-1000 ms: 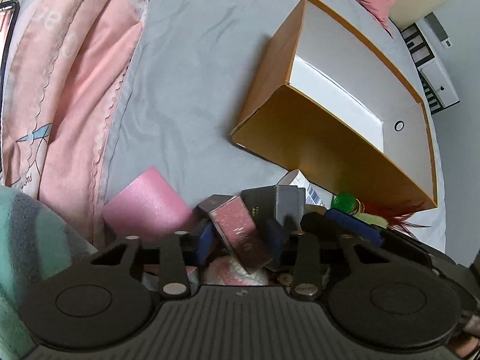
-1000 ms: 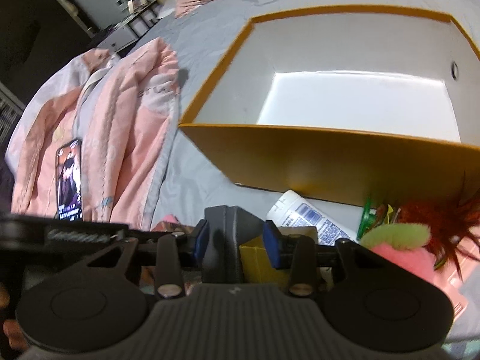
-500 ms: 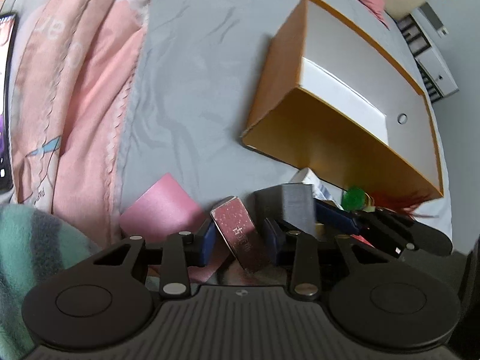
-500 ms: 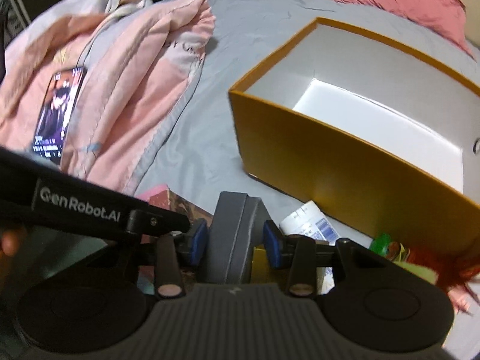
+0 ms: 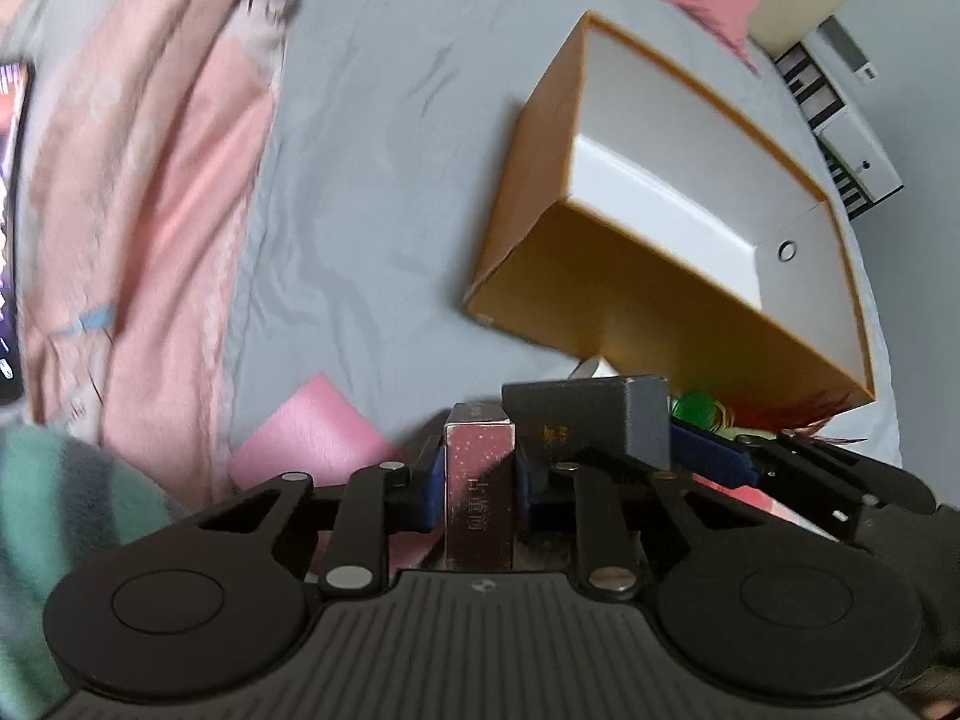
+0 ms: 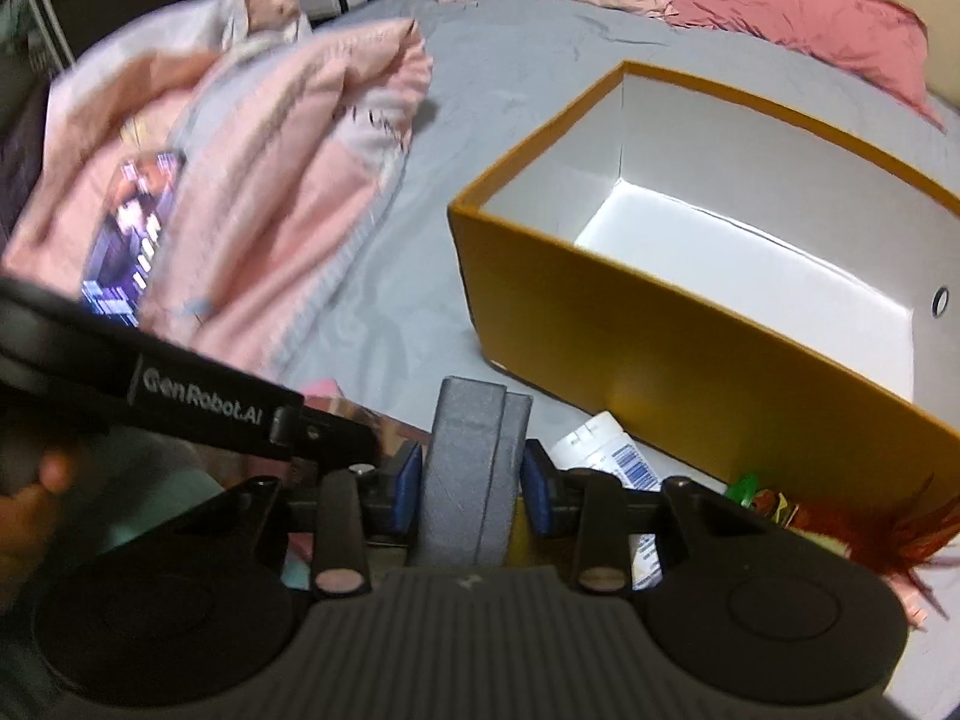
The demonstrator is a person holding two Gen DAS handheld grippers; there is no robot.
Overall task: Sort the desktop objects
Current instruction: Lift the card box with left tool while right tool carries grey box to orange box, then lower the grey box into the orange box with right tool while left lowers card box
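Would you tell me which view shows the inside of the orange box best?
The right wrist view: the orange box opens toward that camera, showing its white floor and walls, nothing visible inside. The left wrist view shows mostly its outer walls, less floor.

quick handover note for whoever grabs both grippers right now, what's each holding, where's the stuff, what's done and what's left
Left gripper: jaws have just been closing, now shut on the slim pink box, held upright.
Right gripper: jaws have just been closing on the grey box; pads are against its sides.
Orange box sits open on the grey sheet, nothing visible inside.
Still in the pile in front of it: flat pink card, white labelled container, green item, red feathery thing.
Done: two boxes gripped. Left: carry both to the orange box, then sort the rest.
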